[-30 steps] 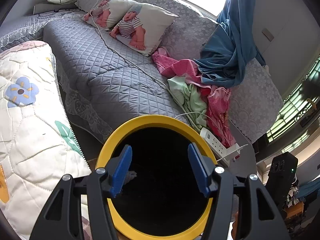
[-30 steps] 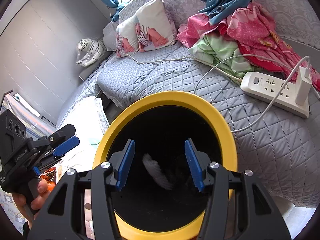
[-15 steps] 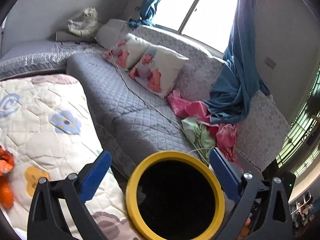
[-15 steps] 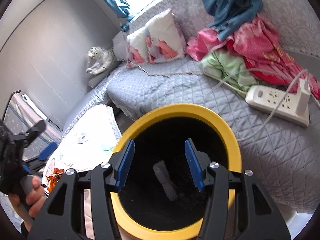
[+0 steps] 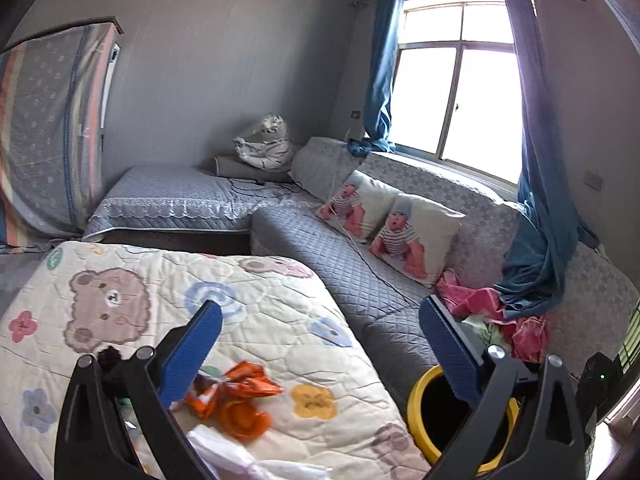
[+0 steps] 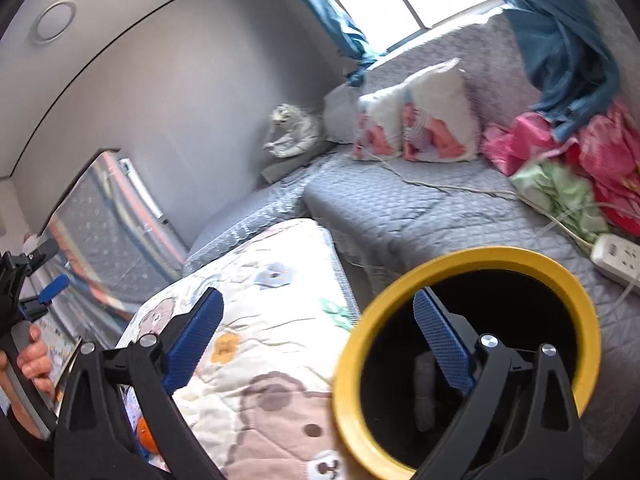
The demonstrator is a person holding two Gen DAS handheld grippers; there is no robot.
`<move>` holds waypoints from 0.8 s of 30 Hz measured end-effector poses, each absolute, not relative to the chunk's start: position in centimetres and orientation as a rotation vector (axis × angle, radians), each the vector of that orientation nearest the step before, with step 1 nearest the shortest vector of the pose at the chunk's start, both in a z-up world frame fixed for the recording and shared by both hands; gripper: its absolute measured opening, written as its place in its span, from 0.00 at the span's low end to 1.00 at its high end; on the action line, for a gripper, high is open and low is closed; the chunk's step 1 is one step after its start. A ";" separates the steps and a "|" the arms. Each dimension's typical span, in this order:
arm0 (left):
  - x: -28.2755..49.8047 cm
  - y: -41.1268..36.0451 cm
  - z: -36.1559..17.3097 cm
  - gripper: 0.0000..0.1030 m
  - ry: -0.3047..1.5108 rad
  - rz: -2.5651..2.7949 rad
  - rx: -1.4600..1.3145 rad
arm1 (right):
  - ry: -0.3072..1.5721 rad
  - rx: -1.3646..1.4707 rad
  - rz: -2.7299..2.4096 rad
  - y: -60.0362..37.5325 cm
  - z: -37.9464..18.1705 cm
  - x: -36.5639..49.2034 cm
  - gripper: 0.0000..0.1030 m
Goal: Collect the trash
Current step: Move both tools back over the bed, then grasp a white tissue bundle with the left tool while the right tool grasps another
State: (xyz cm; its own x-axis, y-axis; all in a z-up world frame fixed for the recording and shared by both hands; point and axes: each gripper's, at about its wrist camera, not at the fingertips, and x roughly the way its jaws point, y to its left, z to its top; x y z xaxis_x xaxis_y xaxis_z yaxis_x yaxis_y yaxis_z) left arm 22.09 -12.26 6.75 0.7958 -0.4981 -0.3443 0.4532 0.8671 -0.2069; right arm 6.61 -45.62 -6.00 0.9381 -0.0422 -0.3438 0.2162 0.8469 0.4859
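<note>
Trash on the quilt (image 5: 280, 320): a crumpled orange wrapper (image 5: 248, 384) and a piece of orange peel (image 5: 242, 418) are seen lying together near the quilt's near edge, with white crumpled paper (image 5: 240, 460) just below them at the frame bottom. In the right wrist view only a small orange bit (image 6: 146, 438) is visible, behind that gripper's left finger.

Trash bin (image 6: 464, 364): black inside, yellow rim, standing on the floor between the quilt-covered surface and the grey sofa (image 5: 360, 280). A pale grey crumpled object (image 6: 424, 392) is made out inside, blurred; it cannot be identified further.

Left gripper (image 5: 320, 356): jaws spread wide, having just been opening; nothing is between them. It is held above the quilt's near edge, the wrapper lying just right of its left pad, the bin partly behind its right finger. In the right wrist view it is seen at the far left, gripped by a hand (image 6: 34, 356).

Right gripper (image 6: 318, 346): jaws released and wide, having just been opening; nothing is gripped. Its right finger lies over the bin mouth, its left over the quilt.

Surroundings: two printed cushions (image 5: 392, 224), pink and green clothes (image 6: 576, 172), a white power strip (image 6: 616, 258) on the sofa seat beside the bin, blue curtains (image 5: 540, 200) at the window.
</note>
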 end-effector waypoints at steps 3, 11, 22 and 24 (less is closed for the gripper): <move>21.5 -7.0 7.0 0.92 0.388 -0.435 -0.119 | 0.326 0.474 -0.074 -42.9 -5.3 7.6 0.91; 16.6 2.8 2.2 0.92 0.482 -0.309 -0.114 | 0.385 0.204 0.179 -34.1 -5.4 9.9 0.91; 9.6 1.4 -7.8 0.92 0.782 -0.444 -0.158 | 0.515 -0.220 0.504 -24.6 -8.0 12.1 0.91; 9.3 0.7 -8.7 0.92 0.812 -0.450 -0.134 | 0.542 -0.313 0.524 -23.3 -8.6 12.3 0.91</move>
